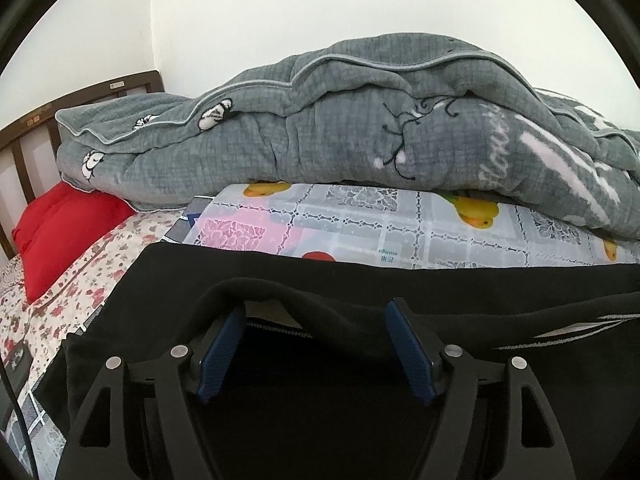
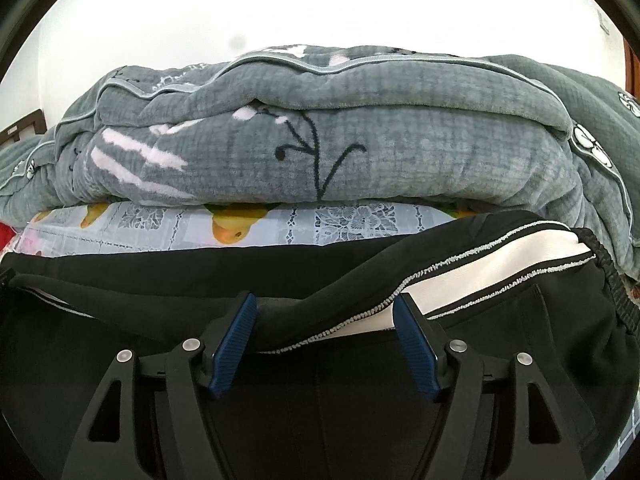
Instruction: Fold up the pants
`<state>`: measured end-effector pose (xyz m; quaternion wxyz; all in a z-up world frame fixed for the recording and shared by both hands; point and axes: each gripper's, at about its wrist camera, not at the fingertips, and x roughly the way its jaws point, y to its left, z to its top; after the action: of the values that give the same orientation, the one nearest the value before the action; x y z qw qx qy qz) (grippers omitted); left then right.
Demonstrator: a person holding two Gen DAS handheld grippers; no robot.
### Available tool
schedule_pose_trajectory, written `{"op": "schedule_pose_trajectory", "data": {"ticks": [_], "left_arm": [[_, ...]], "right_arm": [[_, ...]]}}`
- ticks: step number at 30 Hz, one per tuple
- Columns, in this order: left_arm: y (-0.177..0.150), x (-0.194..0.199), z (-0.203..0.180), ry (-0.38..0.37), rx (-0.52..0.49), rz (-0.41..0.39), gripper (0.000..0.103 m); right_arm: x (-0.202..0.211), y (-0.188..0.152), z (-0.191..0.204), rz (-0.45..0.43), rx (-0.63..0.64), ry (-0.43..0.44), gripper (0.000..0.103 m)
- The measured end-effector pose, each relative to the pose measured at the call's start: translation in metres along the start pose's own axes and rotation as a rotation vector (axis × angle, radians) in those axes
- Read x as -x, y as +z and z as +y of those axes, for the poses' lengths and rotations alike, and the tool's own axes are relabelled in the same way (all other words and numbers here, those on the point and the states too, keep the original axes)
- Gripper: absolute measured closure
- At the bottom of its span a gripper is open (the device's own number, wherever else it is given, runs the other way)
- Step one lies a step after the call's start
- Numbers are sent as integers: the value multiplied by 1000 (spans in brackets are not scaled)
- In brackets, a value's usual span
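Black pants (image 1: 360, 280) lie folded across the bed, filling the lower half of both views. In the right wrist view the pants (image 2: 200, 272) show a white side stripe (image 2: 500, 268) with stitched edging and a gathered waistband (image 2: 612, 272) at the right. My left gripper (image 1: 316, 308) is open just over the cloth. A raised fold of black fabric runs between its blue pads (image 1: 218, 360), which do not press on it. My right gripper (image 2: 325, 300) is open too, with the striped fold lying between its blue pads (image 2: 416, 344), loose.
A bulky grey quilt (image 1: 340, 120) is heaped along the wall behind the pants. A fruit-patterned sheet (image 1: 360, 216) lies under them. A red pillow (image 1: 60, 232), a floral bedsheet (image 1: 80, 280) and a dark wooden headboard (image 1: 24, 148) are at the left.
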<state>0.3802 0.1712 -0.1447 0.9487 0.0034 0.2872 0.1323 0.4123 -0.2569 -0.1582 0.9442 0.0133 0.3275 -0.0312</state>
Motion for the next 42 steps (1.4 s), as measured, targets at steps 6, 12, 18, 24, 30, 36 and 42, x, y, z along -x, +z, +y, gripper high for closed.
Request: {"op": "schedule_pose_trajectory", "data": {"ticks": [6, 12, 18, 24, 30, 36, 42], "left_arm": [[-1, 8, -3, 11, -14, -46, 25], [-1, 15, -10, 27, -47, -89, 19], [-1, 15, -8, 24, -35, -85, 19], [-1, 14, -8, 30, -42, -86, 19], [-2, 16, -10, 25, -50, -101, 19], [-3, 22, -13, 28, -56, -128, 19], [-3, 29, -6, -5, -21, -164, 19]], "right_arm": [[3, -1, 1, -12, 7, 1, 33], [2, 0, 5, -13, 24, -6, 33], [-1, 0, 5, -1, 26, -1, 33], [-2, 0, 7, 3, 33, -2, 33], [-2, -1, 7, 1, 38, -7, 33], [3, -3, 7, -19, 40, -13, 33], [8, -5, 5, -23, 20, 11, 33]]}}
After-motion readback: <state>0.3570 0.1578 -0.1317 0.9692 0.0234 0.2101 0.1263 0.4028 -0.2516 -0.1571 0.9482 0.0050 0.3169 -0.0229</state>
